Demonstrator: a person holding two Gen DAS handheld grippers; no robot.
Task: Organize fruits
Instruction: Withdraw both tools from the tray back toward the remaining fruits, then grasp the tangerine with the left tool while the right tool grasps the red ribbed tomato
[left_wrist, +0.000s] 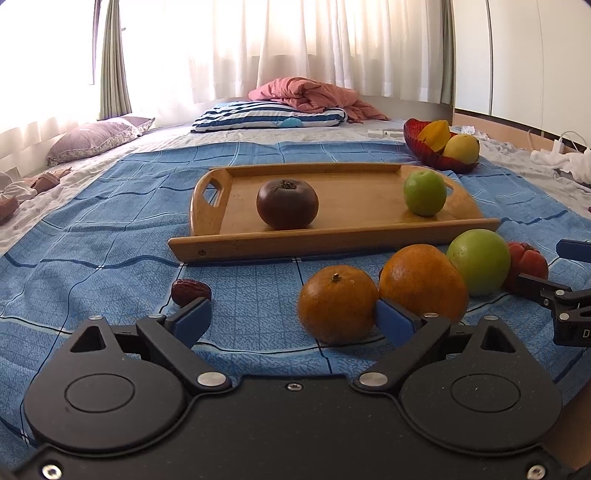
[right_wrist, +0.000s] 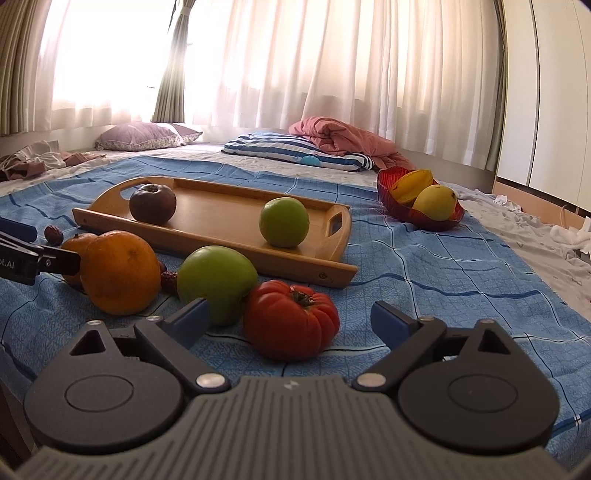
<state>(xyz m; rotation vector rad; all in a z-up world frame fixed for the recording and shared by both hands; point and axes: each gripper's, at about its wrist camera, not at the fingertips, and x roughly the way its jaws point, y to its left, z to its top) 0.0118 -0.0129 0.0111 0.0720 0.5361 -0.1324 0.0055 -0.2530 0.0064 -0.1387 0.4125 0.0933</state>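
Observation:
My left gripper (left_wrist: 291, 317) is open low over the blue cloth, with a small orange (left_wrist: 336, 306) between its fingers, close to the right pad. Behind it lie a bigger orange (left_wrist: 421, 280), a green apple (left_wrist: 478, 266) and a red date (left_wrist: 190, 291). My right gripper (right_wrist: 291, 317) is open around a ribbed red tomato (right_wrist: 291, 319), and neither pad touches it. The wooden tray (left_wrist: 332, 236) holds a dark brown tomato (left_wrist: 287, 203) and a second green apple (left_wrist: 424, 192).
A red bowl (right_wrist: 417, 214) with a yellow starfruit and a yellow mango stands right of the tray. Pillows, a pink blanket (left_wrist: 314, 94) and curtains fill the back. Clothes and cables lie along the bed's right side. Another date (right_wrist: 170, 280) sits between the fruits.

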